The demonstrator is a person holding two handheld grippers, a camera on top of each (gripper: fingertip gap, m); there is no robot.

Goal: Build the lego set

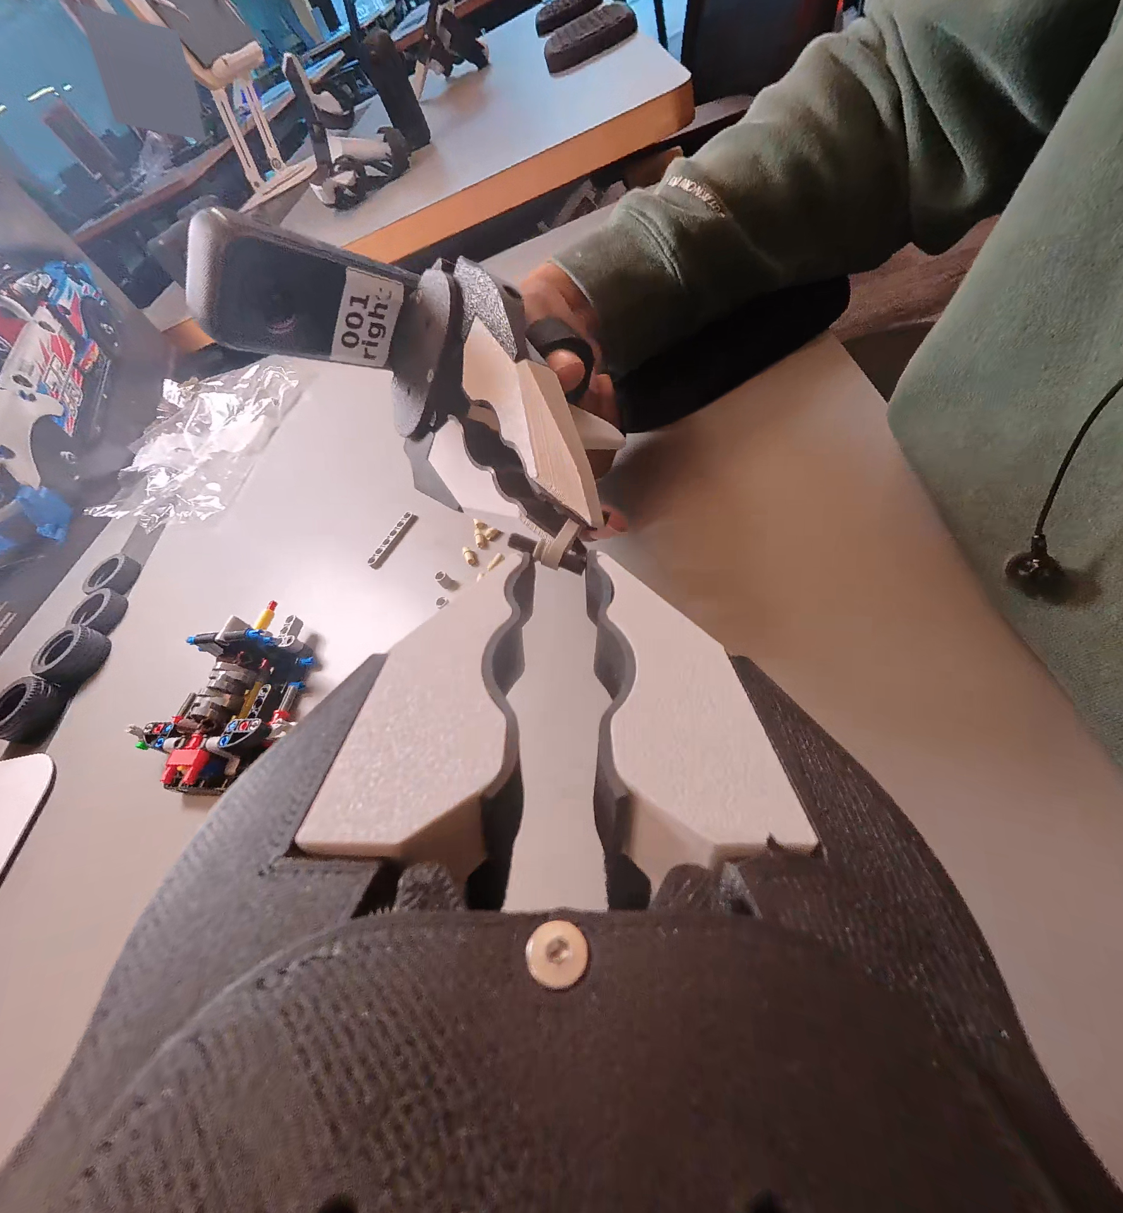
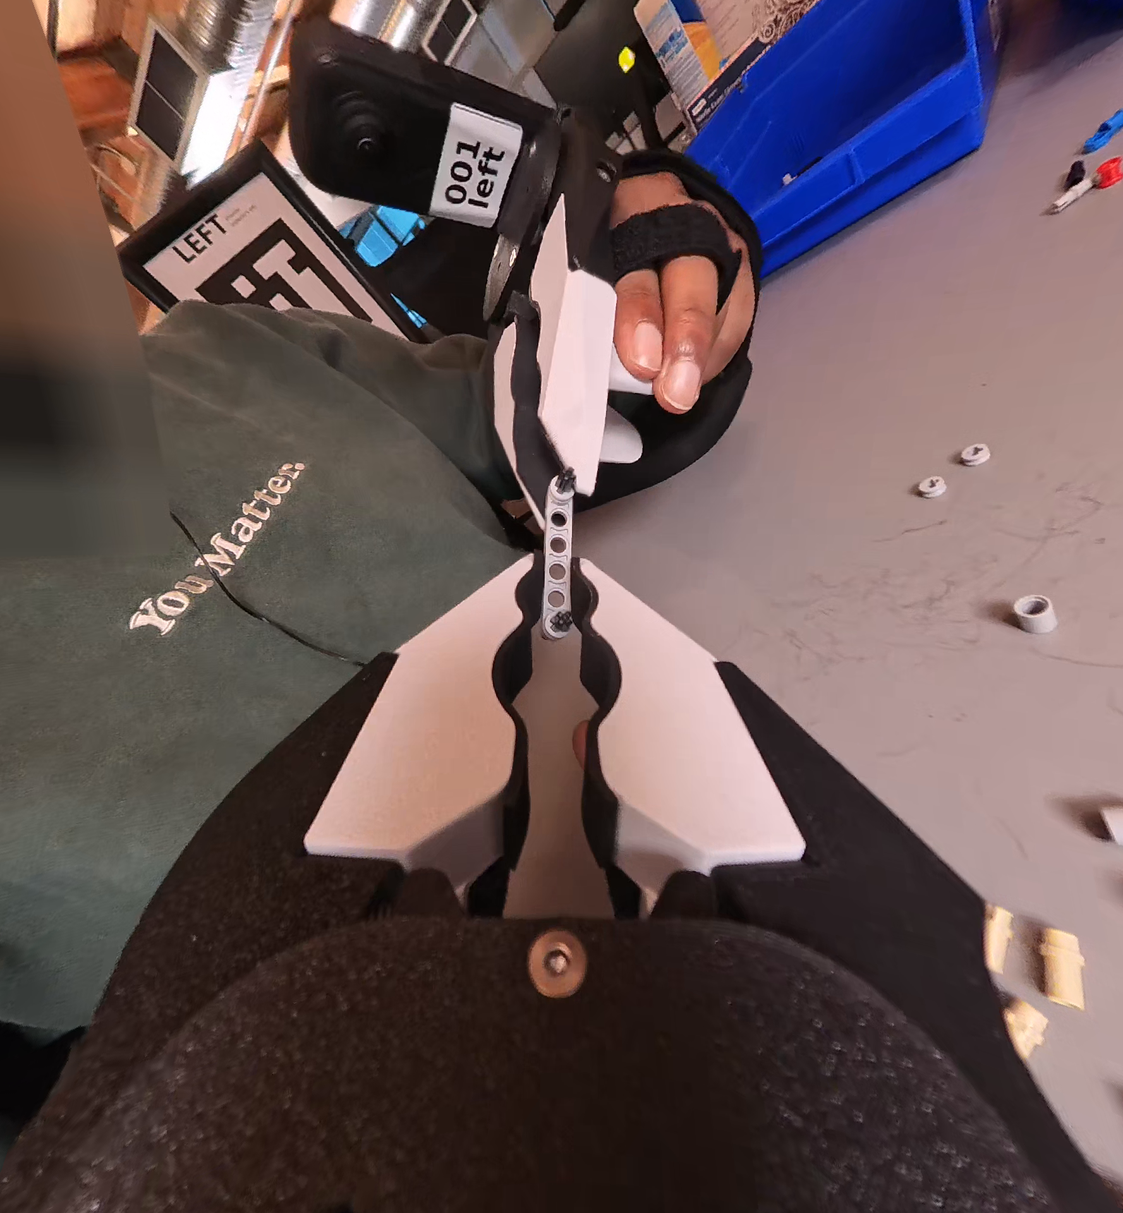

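The right tool [image 2: 555,591] is clamped on a light grey beam with holes [image 2: 557,564], holding it near its lower end, where a black pin [image 2: 560,618] sits in the last hole. The long axis of the beam runs forward along the fingers and points straight to the left tool [image 2: 562,489]. The left tool meets the far end of the beam and seems to pinch a second black pin [image 2: 567,479] there, but its tips are narrow and I cannot tell for sure what they grip. In the left wrist view its fingers stand slightly apart, with the small dark piece at the tips. So both tools are at the same part, one at each end, above the counter [image 2: 874,591].

The half-built model [image 1: 237,709] lies on the counter, well apart to the left, with four black tyres [image 1: 66,656] and a clear plastic bag [image 1: 197,440] beyond it. Tan pins [image 1: 480,535] lie near the tools. The room looks like a workshop, with a blue bin [image 2: 874,131] and other tables.
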